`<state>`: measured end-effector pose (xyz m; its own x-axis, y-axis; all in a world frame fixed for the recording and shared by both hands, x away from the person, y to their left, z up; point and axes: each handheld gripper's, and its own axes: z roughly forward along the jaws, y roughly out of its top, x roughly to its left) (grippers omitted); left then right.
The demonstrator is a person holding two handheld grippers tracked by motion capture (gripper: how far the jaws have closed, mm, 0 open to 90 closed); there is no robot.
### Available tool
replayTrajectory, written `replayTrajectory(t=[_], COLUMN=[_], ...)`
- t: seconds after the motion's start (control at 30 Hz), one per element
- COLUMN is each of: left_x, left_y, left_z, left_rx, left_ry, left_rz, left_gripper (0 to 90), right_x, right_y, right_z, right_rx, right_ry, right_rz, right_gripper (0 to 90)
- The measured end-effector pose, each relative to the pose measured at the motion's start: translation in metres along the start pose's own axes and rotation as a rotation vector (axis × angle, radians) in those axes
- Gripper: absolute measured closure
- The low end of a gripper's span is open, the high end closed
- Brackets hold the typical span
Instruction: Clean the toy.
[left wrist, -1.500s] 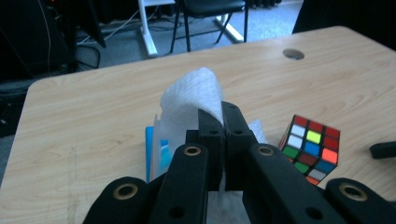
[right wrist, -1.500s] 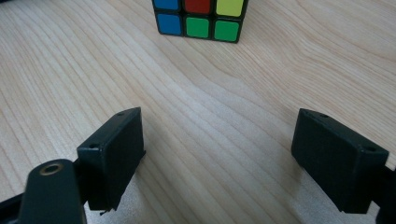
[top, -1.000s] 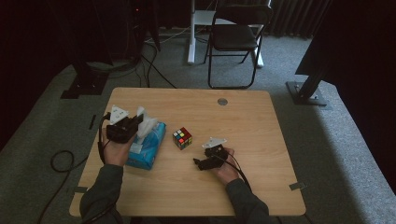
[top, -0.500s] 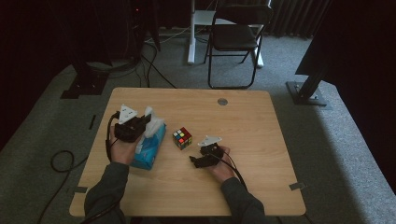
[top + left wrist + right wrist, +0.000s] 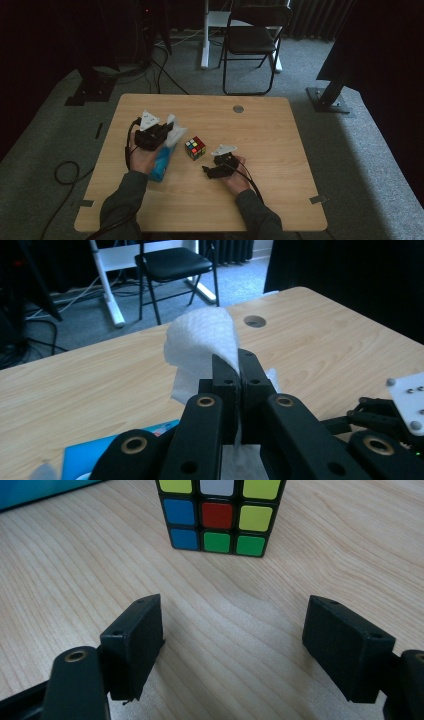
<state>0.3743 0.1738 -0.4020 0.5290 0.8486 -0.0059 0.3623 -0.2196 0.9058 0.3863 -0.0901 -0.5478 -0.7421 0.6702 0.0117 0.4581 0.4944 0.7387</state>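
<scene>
A white tissue (image 5: 202, 342) is pinched between the closed jaws of the left gripper (image 5: 165, 134), and it is held up over the blue tissue pack (image 5: 161, 162) that lies on the wooden table (image 5: 280, 150) at the person's left. By the look of it, the sheet is partly drawn out: its lower end is seen running down toward the pack, so the pull is judged begun but not finished, and the freeing of the sheet is what appears left to do. The right gripper (image 5: 232, 640) is held low over the table with its jaws spread wide and nothing between them; a puzzle cube (image 5: 219, 515) stands just ahead of it, not touched. The tissue is soft, thin and dimpled, curled over in a loose fold above the jaw tips. The pack is flat and glossy. The cube is hard and square-edged, with coloured stickers in a black grid. The tabletop is pale, smooth wood grain with a round cable hole (image 5: 238, 108) near its far edge.
</scene>
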Motion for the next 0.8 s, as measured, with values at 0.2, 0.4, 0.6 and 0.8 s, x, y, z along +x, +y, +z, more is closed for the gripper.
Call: replayTrajectory(t=[0.2,0.4,0.6,0.8], left_x=[-0.008,-0.016,-0.018,-0.022], left_y=[-0.001,0.002,-0.004,-0.021], left_z=[0.011,0.023,0.043,0.07], left_rx=[-0.002,0.005,0.031,0.126], left_ry=[-0.04,-0.066,-0.092,-0.089], left_rz=[0.009,0.027,-0.008,-0.008], left_gripper=[89.2,89.1,89.1,88.7], right_x=[0.001,0.001,0.001,0.001], right_y=[0.001,0.001,0.001,0.001], right_z=[0.0,0.001,0.002,0.002], right_rx=[-0.001,-0.006,-0.006,-0.005], right_ry=[0.009,0.007,0.004,0.002], right_rz=[0.001,0.001,-0.001,0.004], right_gripper=[25.4,25.3,25.4,25.4])
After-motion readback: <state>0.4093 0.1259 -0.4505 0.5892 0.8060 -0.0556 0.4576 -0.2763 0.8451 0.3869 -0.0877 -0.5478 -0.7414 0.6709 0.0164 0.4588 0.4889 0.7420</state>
